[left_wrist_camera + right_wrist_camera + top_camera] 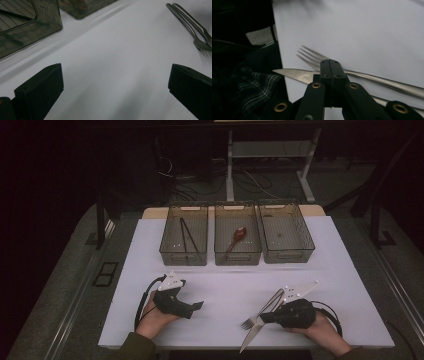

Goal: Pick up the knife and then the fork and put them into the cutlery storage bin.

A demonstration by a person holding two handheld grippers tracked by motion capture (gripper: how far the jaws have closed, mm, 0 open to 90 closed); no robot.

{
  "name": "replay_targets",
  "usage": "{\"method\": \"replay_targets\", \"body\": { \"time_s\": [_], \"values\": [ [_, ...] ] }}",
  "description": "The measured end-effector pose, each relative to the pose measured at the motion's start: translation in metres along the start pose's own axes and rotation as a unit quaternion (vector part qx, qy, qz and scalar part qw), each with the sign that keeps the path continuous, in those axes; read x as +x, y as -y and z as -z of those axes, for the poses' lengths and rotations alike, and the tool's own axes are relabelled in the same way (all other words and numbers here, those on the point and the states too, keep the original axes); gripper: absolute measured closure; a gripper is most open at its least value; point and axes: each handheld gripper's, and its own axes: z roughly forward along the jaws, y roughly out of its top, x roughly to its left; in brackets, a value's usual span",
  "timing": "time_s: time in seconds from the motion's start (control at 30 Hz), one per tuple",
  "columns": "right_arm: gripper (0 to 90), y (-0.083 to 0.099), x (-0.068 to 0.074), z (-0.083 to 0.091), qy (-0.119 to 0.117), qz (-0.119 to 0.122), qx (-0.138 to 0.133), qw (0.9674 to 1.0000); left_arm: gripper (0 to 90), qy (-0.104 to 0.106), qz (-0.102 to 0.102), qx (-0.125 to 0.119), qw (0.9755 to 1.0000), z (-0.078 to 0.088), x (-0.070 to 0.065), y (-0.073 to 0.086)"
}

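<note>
Right tool (330, 65): jaws clenched, nothing visibly pinched, over fork (372, 77) and knife (294, 74) on tabletop (230, 285) (handles cut off).
Left tool (115, 82): released, empty.

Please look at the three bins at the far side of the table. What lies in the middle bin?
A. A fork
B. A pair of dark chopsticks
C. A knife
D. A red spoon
D: in the high view a red spoon lies slanted inside the middle bin.
</note>
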Motion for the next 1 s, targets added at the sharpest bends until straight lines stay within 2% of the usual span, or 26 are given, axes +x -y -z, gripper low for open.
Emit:
{"method": "replay_targets", "body": {
  "time_s": [0.27,0.5,0.6,0.67,1.0],
  "values": [
    [88.7,-0.003,0.016,-0.019,-0.030,0.033,0.032,0.9985,0.0,0.000,-0.002,0.001,1.0000,-0.001,-0.001,0.000],
    [88.7,-0.006,0.025,-0.035,-0.044,0.058,0.052,0.9960,0.0,0.003,-0.004,0.003,1.0000,-0.002,-0.002,0.000],
    [88.7,-0.010,0.026,-0.041,-0.040,0.071,0.065,0.9945,0.0,0.003,-0.004,0.004,1.0000,-0.003,-0.002,0.000],
    [88.7,-0.012,0.023,-0.044,-0.034,0.089,0.067,0.9931,0.0,0.003,-0.005,0.003,1.0000,-0.003,-0.002,0.000],
    [88.7,-0.024,0.013,-0.055,-0.016,0.094,0.064,0.9934,0.0,0.002,-0.006,0.004,1.0000,-0.004,-0.003,-0.001]
  ]
}}
